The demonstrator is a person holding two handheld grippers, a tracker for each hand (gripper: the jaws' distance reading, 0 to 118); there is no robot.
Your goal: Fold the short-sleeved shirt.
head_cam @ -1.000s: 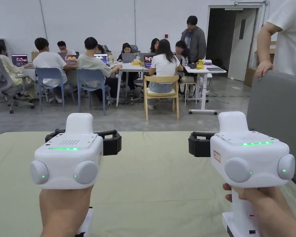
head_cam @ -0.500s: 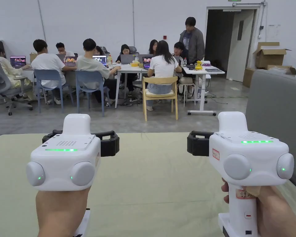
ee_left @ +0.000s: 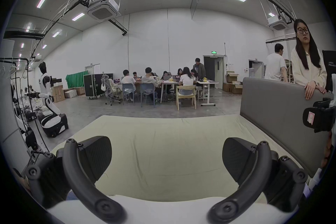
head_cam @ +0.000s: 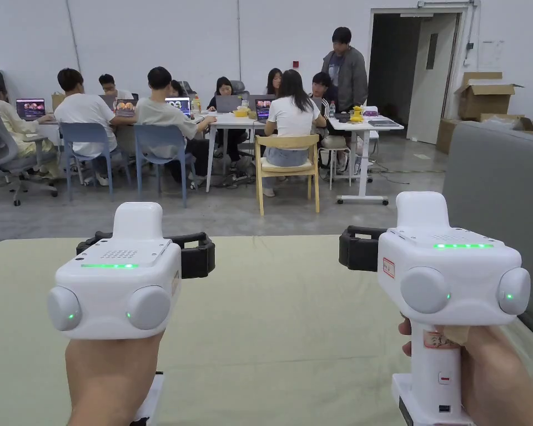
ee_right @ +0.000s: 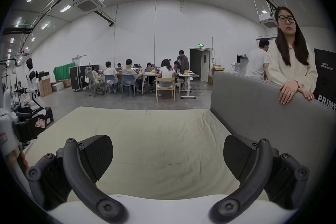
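Both hand-held grippers, left [ee_left: 167, 158] and right [ee_right: 168, 157], stay wide apart, empty, the right slightly higher than before.

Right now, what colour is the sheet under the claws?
Pale yellow-green sheet, plain; clearest in the head view.

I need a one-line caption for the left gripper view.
Left gripper, jaws open and empty, above a pale green sheet.

The left hand-held gripper [head_cam: 196, 256] and right hand-held gripper [head_cam: 355, 256] hang side by side, well apart, above the near part of the surface [head_cam: 282, 310]. A padded panel [head_cam: 498, 194] stands along its right edge. Behind the surface, across open floor [head_cam: 226, 213], people sit around tables [head_cam: 232, 119].
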